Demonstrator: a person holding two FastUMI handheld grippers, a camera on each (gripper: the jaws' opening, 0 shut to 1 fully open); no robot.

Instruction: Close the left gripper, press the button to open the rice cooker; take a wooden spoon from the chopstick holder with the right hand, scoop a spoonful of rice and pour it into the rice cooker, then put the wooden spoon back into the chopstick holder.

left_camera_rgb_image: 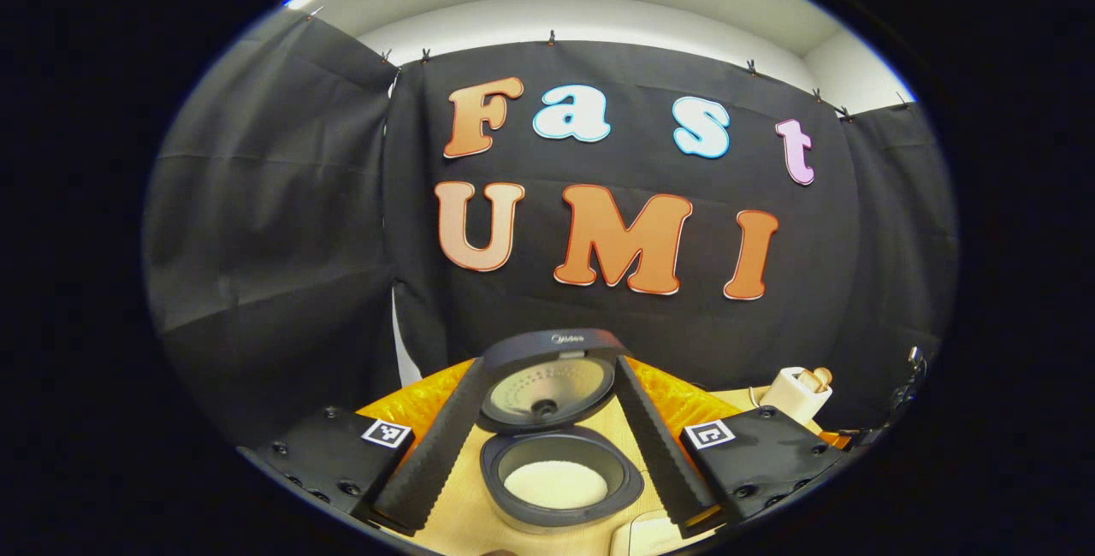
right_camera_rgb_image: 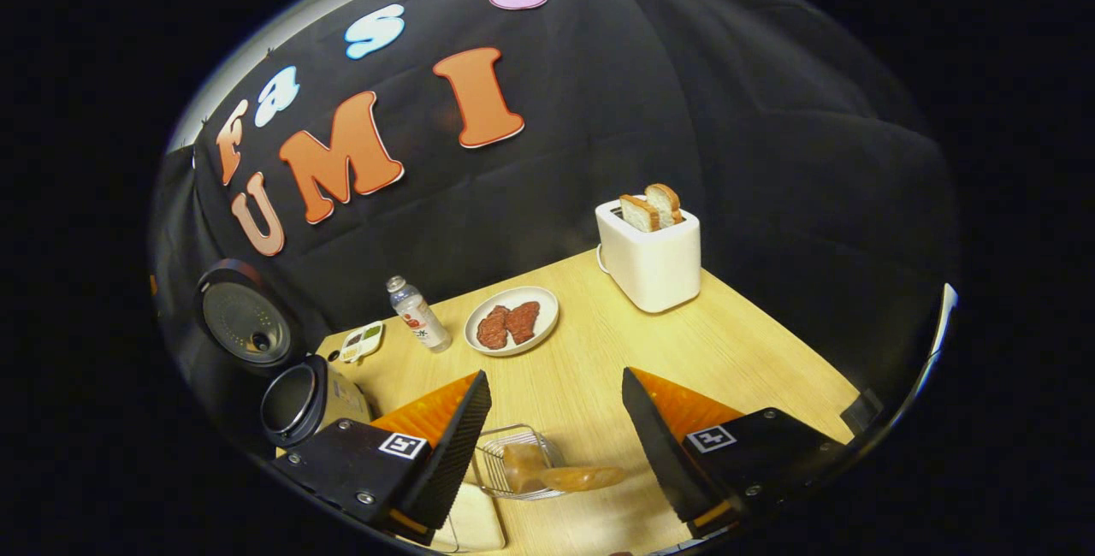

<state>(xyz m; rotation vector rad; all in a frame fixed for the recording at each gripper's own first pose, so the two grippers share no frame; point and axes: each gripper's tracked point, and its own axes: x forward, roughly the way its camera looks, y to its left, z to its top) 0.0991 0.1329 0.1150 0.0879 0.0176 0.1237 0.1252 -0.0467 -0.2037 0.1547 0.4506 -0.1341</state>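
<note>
- Left gripper view: the rice cooker [left_camera_rgb_image: 556, 440] stands on the desk [left_camera_rgb_image: 462, 513] with its lid [left_camera_rgb_image: 547, 389] raised upright, and white rice [left_camera_rgb_image: 554, 485] lies in the pot; the left hand-held gripper [left_camera_rgb_image: 554, 453] is released, its fingers spread wide to either side of the cooker and touching nothing. A toaster [left_camera_rgb_image: 796, 393] sits farther off to the right
- Risk here: the lid looks propped only by its hinge, so a careless drift of the left fingers could knock it back down onto the pot
- Right gripper view: the right hand-held gripper [right_camera_rgb_image: 554, 453] is also wide open and empty, hovering just above the wire chopstick holder [right_camera_rgb_image: 513, 462], where the wooden spoon [right_camera_rgb_image: 565, 477] lies tilted with its bowl poking out to the right
- Risk here: the spoon lies slanted and low in the basket, so the fingers could catch the wire rim, or pinch the spoon off-centre and let it swivel
- Farther off stand the open rice cooker [right_camera_rgb_image: 299, 402], a bottle [right_camera_rgb_image: 417, 314], a plate [right_camera_rgb_image: 511, 321] and the toaster [right_camera_rgb_image: 650, 261]
</note>
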